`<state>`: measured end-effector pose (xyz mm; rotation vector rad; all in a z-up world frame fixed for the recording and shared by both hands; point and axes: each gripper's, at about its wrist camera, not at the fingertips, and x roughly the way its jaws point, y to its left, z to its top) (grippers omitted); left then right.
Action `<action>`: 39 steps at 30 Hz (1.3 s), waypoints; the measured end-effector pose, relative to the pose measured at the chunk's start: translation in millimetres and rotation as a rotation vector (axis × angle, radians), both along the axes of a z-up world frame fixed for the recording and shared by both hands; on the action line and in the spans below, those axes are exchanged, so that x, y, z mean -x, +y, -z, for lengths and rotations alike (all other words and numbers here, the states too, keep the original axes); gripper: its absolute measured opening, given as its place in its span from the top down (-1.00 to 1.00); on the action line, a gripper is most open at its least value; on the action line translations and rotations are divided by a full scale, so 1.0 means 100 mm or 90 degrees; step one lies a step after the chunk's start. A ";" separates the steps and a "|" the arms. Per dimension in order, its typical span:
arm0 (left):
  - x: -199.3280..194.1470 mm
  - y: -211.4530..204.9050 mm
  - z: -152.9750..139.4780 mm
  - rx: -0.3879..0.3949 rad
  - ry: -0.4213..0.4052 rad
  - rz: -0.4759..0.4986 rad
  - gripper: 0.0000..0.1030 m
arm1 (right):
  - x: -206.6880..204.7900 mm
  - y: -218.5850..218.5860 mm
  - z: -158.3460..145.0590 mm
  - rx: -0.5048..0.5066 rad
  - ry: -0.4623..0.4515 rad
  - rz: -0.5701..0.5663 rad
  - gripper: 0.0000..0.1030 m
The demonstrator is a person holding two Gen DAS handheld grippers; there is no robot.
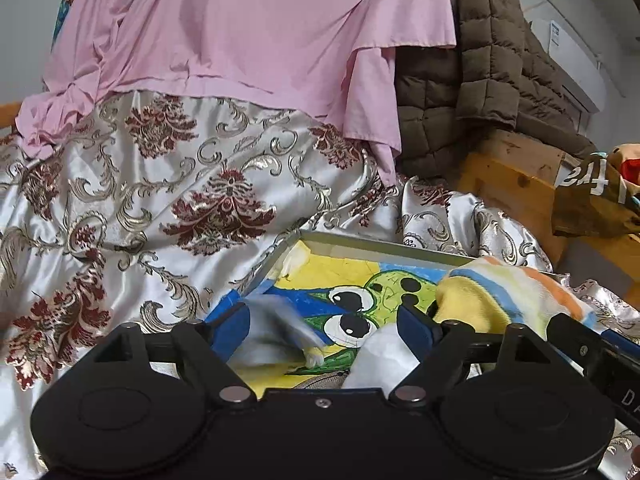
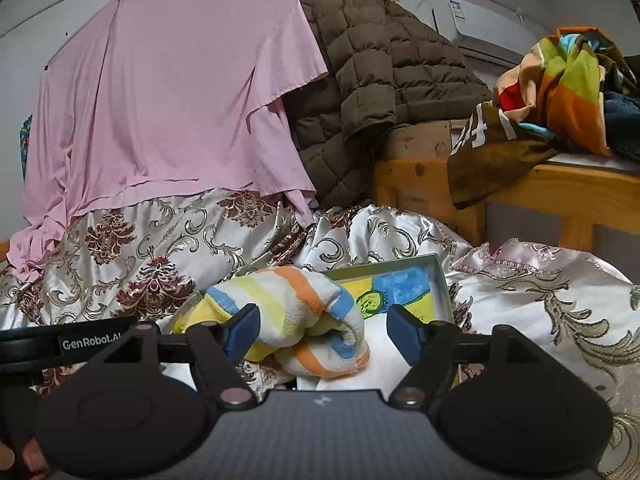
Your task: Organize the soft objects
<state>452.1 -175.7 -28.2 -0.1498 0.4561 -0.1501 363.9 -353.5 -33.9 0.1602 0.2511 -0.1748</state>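
A shallow box (image 1: pixel 380 245) lined with a cartoon picture of a green big-eyed figure lies on the bed. My left gripper (image 1: pixel 323 330) is open over its near end. A blurred grey-white cloth (image 1: pixel 276 336) lies loose between the blue pads, and another white fold (image 1: pixel 378 360) is by the right pad. A fuzzy towel (image 2: pixel 304 312) striped in yellow, orange and blue sits rolled on the box's edge (image 2: pixel 440 276). My right gripper (image 2: pixel 324 332) stands open around it. The left pad is at the towel's side and the right pad is well clear of it. The same towel (image 1: pixel 500 292) shows in the left wrist view.
A silver satin bedspread (image 1: pixel 160 220) with dark red flowers covers the bed. A pink sheet (image 2: pixel 172 100) hangs behind it, beside a brown quilted jacket (image 2: pixel 372 80). A wooden frame (image 2: pixel 560 192) at the right carries a heap of colourful clothes (image 2: pixel 560 84).
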 end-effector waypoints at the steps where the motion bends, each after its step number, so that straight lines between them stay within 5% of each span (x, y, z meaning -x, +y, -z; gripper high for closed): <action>1: 0.03 0.00 -0.02 -0.002 -0.004 0.000 -0.63 | 0.03 0.01 -0.01 0.000 -0.001 0.001 -0.53; 16: 0.88 0.32 -0.25 -0.002 -0.045 -0.008 -0.78 | 0.79 0.30 -0.21 0.014 -0.001 0.000 -0.82; 39: 2.17 0.75 -0.35 -0.007 -0.075 0.001 -0.89 | 1.85 0.63 -0.28 0.047 -0.014 -0.005 -0.96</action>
